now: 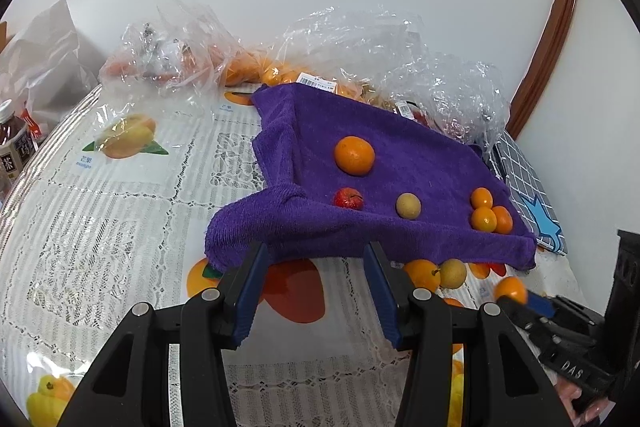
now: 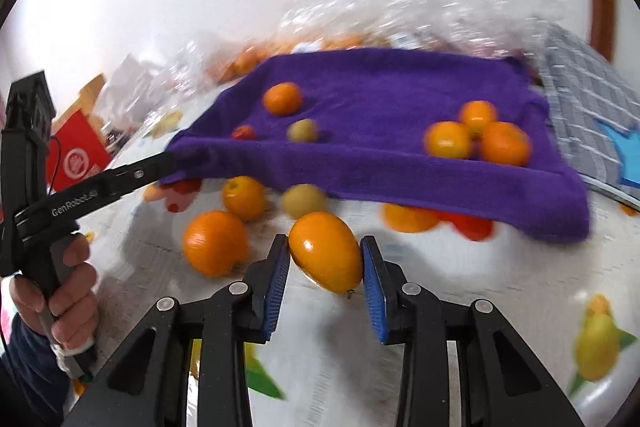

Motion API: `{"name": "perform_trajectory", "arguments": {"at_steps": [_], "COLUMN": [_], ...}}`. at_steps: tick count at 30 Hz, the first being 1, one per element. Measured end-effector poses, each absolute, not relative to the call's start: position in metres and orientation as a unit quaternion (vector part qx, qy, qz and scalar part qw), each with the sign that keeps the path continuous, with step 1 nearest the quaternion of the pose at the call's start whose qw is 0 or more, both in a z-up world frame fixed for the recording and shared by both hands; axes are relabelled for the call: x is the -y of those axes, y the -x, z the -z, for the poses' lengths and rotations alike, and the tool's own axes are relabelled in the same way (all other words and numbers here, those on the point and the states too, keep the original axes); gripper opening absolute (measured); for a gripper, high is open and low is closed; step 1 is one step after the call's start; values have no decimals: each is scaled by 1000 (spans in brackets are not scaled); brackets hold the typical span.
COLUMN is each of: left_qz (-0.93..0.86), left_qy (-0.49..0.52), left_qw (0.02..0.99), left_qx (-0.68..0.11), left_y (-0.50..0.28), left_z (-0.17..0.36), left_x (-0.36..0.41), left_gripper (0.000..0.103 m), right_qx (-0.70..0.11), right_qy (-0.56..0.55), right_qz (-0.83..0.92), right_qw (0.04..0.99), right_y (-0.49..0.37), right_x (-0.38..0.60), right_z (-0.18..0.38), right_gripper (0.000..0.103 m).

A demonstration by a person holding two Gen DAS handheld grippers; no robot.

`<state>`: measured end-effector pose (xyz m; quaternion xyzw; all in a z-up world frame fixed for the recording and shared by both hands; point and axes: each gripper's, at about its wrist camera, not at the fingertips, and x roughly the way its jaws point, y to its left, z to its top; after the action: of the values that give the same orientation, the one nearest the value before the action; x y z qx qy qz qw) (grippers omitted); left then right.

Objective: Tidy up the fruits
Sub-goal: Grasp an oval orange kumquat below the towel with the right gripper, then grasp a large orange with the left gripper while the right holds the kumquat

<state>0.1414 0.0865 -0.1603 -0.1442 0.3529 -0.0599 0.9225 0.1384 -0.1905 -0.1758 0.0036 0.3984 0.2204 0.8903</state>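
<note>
Purple towelling covers the far middle of your table: a towel (image 1: 384,163) holding six small fruits, an orange (image 1: 354,155), a red fruit (image 1: 348,198), a tan one (image 1: 408,205) and a cluster of three kumquats (image 1: 490,213) at its right. Your right gripper (image 2: 325,267) has its blue pads closed on an oval kumquat (image 2: 326,251), held just above the tablecloth (image 1: 100,227) near the towel's front edge. Your left gripper (image 1: 316,291) pinches the towel's near left fold; from its own camera its jaws look parted, with cloth at their tips. The sorting looks partway done: three loose fruits wait on the table in front of the towel, an orange (image 2: 216,242), a smaller one (image 2: 244,197) and a tan fruit (image 2: 303,200). Crinkled plastic bags (image 1: 400,43) with more fruit crowd the far edge, and a checked cloth (image 1: 528,187) lies to the right. Open room lies on the near left of the table.
</note>
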Motion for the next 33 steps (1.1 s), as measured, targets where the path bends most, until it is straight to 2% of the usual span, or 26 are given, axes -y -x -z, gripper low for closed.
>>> {"name": "perform_trajectory", "arguments": {"at_steps": [13,23,33], "left_qz": [144,207,199], "left_qy": [121,80,52], "left_qw": [917,901,881], "left_qx": [-352,-372,-425], "left_y": [-127,-114,-129], "left_z": [157,159,173], "left_x": [-61,-25,-3], "left_gripper": [47,47,47], "right_qx": [-395,-401,-407], "right_qy": [-3,-5,-14], "right_qz": [-117,-113,-118], "right_qw": [911,909,905], "right_y": [-131,-130,-133], "right_x": [265,266,268], "right_z": [183,185,186], "right_gripper": [36,36,36]}}
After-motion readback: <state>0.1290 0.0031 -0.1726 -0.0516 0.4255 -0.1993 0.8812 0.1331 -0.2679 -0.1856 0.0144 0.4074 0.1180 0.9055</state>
